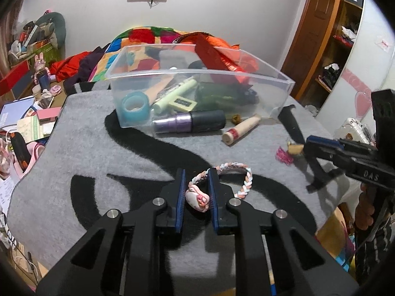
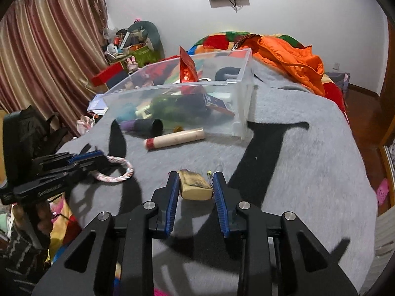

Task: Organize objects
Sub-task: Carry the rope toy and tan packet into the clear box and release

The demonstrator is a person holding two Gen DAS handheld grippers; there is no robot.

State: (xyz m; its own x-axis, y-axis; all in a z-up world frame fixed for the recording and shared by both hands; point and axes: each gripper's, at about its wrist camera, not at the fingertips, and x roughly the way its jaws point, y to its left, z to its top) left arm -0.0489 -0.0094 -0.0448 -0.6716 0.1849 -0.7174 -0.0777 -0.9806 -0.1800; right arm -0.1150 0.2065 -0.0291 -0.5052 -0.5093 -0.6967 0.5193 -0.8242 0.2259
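Note:
A clear plastic bin [image 1: 271, 91] [image 2: 243, 98] holding several small items sits on the grey blanket. My left gripper [image 1: 196, 175] is closed around a braided pink-and-white bracelet [image 1: 243, 175] with a pale charm [image 1: 197, 199]; the bracelet also shows in the right wrist view [image 2: 123, 172]. My right gripper [image 2: 195, 177] is open, its fingers on either side of a small tan wooden block with a keychain [image 2: 195, 187], not touching it. A cream tube with a red band [image 1: 240, 129] [image 2: 175, 139] lies in front of the bin.
A purple-and-black cylinder [image 1: 190, 122] lies against the bin's front. A pink tassel [image 1: 284, 156] lies by the right gripper [image 1: 321, 145]. Orange and patchwork bedding [image 2: 288, 54] is piled behind the bin. Cluttered floor lies left of the bed.

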